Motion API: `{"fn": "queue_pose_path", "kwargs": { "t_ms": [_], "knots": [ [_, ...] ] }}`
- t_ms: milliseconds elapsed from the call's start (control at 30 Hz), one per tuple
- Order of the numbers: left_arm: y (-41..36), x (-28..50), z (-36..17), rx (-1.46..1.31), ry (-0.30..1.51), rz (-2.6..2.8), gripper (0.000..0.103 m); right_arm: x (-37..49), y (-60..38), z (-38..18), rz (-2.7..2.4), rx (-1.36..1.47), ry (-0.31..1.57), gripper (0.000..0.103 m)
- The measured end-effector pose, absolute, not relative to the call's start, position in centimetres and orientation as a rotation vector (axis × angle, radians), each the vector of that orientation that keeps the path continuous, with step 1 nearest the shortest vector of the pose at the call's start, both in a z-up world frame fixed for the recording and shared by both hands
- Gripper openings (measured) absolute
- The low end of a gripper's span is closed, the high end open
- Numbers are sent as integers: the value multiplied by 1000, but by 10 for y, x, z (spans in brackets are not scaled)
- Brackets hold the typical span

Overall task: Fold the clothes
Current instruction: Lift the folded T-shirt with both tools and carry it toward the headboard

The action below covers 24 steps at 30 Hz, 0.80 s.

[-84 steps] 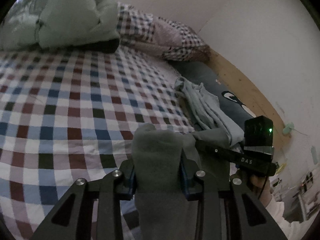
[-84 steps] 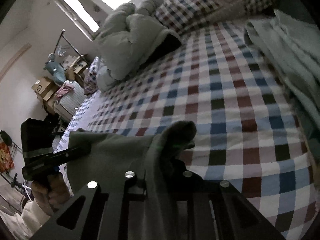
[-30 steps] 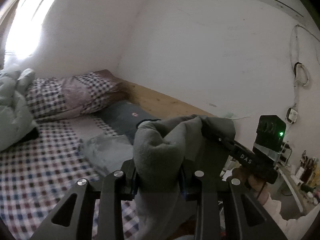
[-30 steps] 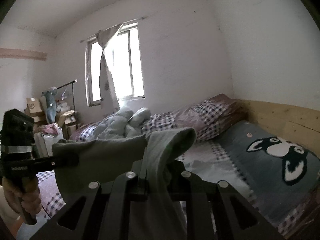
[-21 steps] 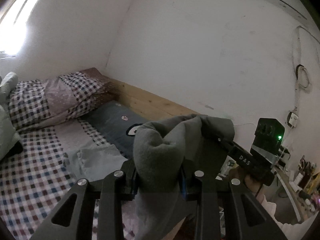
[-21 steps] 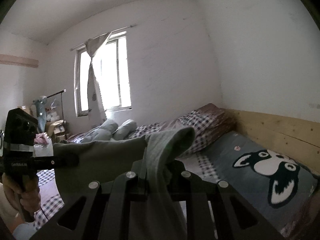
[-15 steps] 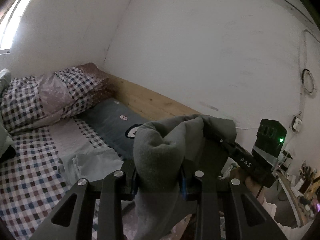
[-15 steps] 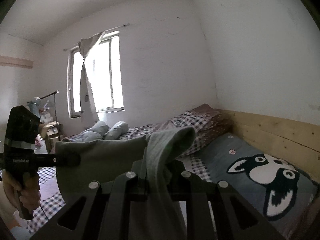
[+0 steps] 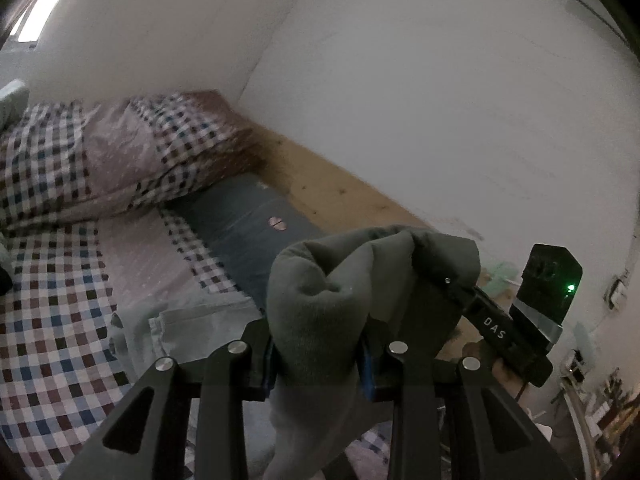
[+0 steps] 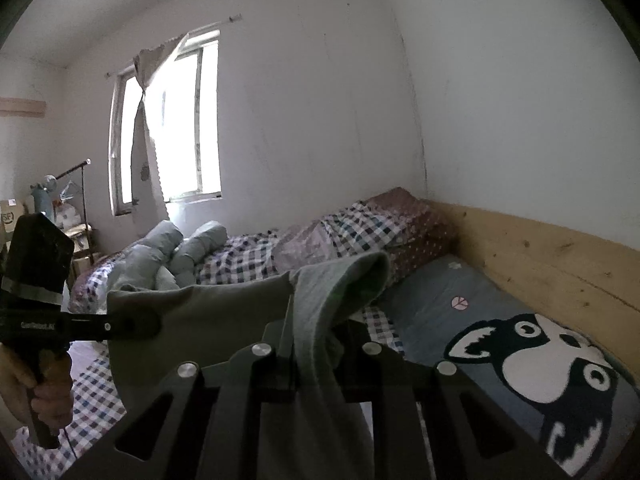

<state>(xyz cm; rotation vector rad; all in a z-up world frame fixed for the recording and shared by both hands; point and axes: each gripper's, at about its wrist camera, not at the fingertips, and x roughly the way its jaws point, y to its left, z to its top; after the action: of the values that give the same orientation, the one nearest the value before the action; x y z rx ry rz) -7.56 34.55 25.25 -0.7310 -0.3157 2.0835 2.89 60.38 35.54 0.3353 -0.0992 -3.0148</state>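
A bed (image 10: 304, 248) with a checked sheet is filling a white-walled bedroom, running along a pale wooden board (image 10: 552, 256) fixed to the wall, with a bright window (image 10: 176, 128) glowing beyond its far end. Checked pillows (image 9: 112, 152) are lying at the head of the bed, a bundled pale quilt (image 10: 168, 256) is sitting beside them, and a dark blue-grey blanket (image 10: 472, 312) printed with a black-and-white dog face is stretching along the wall side. In the left wrist view, a light grey garment (image 9: 188, 320) is lying crumpled on the sheet just beside that blanket. Above the bed, a grey-green garment (image 10: 208, 320) is hanging in the air, stretched between the two tools — not resting on the sheet at all. The left gripper (image 9: 318, 354) is clamping a thick bunched fold of it between its blue pads, the cloth bulging up over the fingers and draping down below them. The right gripper (image 10: 316, 356) is pinching a thinner edge of the same garment, its jaws nearly together on the fabric, which is curling forward over the top. Each view is catching the other tool at its side — a hand (image 10: 44, 392) is gripping the left one's handle.
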Motion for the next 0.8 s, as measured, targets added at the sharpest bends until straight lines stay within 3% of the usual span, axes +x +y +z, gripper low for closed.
{"fn": "queue_pose_path", "kwargs": {
  "t_ms": [433,667,800],
  "knots": [
    [360,-238,108,-1017,-316,2173,34,-145,622,244,-2956,748,-119,13],
    [369,-277,42,-1132,-260,2207,37,-217,618,175,-2898,975,-85,13],
    [370,-279,32,-1086,-228,2226,50,-235,622,146,-2897,1059,-75,13]
  ]
}}
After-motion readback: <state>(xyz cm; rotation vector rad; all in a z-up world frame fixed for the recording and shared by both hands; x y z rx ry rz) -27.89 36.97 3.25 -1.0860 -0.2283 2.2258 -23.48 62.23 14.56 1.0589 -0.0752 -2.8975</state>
